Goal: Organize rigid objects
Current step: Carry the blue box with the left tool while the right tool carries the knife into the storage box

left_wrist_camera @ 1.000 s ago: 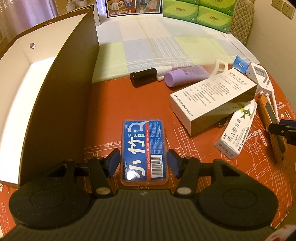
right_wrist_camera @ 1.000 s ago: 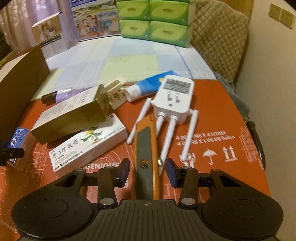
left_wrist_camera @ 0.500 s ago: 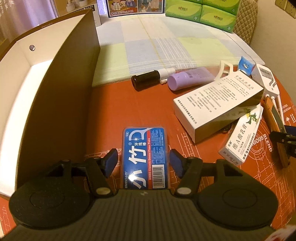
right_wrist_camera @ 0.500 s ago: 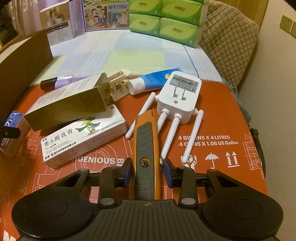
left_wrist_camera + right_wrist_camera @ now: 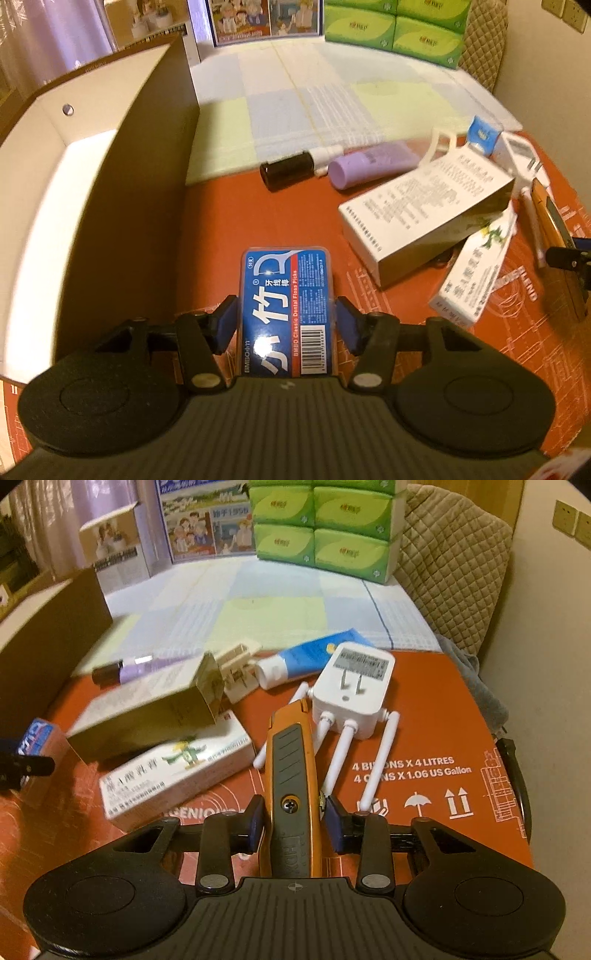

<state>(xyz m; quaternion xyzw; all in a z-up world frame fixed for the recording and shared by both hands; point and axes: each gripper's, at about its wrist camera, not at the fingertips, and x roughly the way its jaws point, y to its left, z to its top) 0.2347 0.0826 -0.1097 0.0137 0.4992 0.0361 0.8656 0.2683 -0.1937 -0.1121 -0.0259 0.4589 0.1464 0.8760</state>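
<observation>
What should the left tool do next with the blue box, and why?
Probably finish squeezing, then lift it a little. The left tool has its jaws closing with the blue floss box between them, lying flat on the orange mat. The open cardboard box waits right beside it.

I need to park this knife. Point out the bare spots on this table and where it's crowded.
Bare: the orange mat between the brown box and white carton, beyond the floss pick box; the checked cloth up to the tissue packs; the mat right of the plug-in router. Crowded: medicine box, blue tube and utility knife bunched around that carton.
</observation>
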